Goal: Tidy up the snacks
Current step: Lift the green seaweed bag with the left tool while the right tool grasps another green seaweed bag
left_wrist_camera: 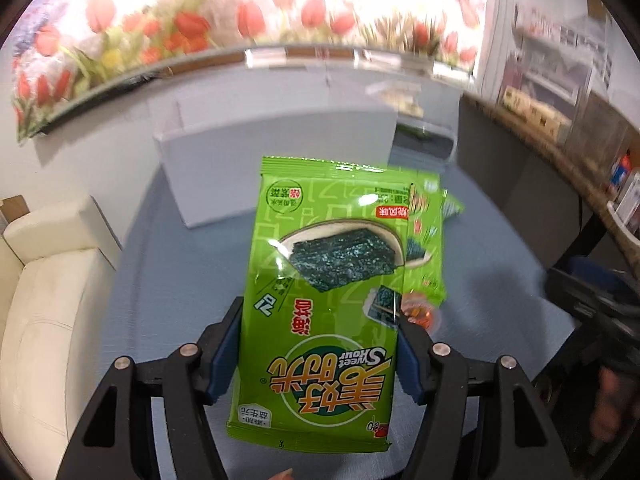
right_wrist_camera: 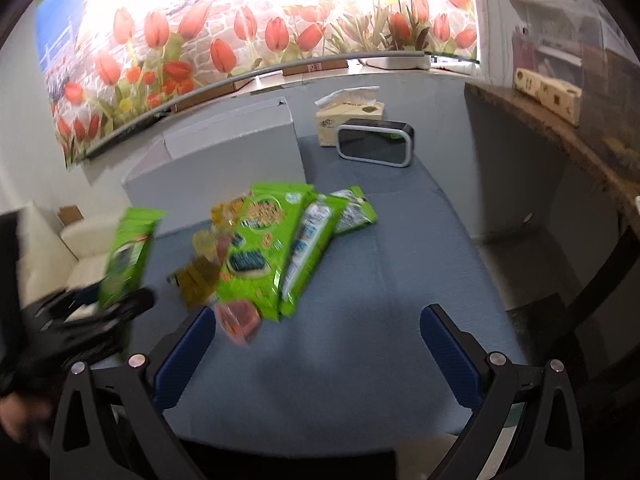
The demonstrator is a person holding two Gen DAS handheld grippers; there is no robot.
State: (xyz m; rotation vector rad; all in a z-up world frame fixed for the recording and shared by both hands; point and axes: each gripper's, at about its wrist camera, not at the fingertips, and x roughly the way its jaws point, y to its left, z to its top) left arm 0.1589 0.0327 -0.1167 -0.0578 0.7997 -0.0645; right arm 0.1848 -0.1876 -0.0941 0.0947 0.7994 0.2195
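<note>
Two grippers are in your hands: your left gripper [left_wrist_camera: 320, 356] is clamped on a green seaweed packet [left_wrist_camera: 324, 300], held up above the blue table [right_wrist_camera: 360, 320], while your right gripper [right_wrist_camera: 316, 344] hangs with its jaws spread wide and nothing between them. More green packets [right_wrist_camera: 276, 252] lie in a loose pile on the table with some blurred yellow snacks [right_wrist_camera: 204, 272] and a small red cup [right_wrist_camera: 238, 320] beside them. Behind the pile stands a white box [right_wrist_camera: 224, 160], with a tissue box [right_wrist_camera: 348, 120] and a black speaker [right_wrist_camera: 374, 142] near the wall.
</note>
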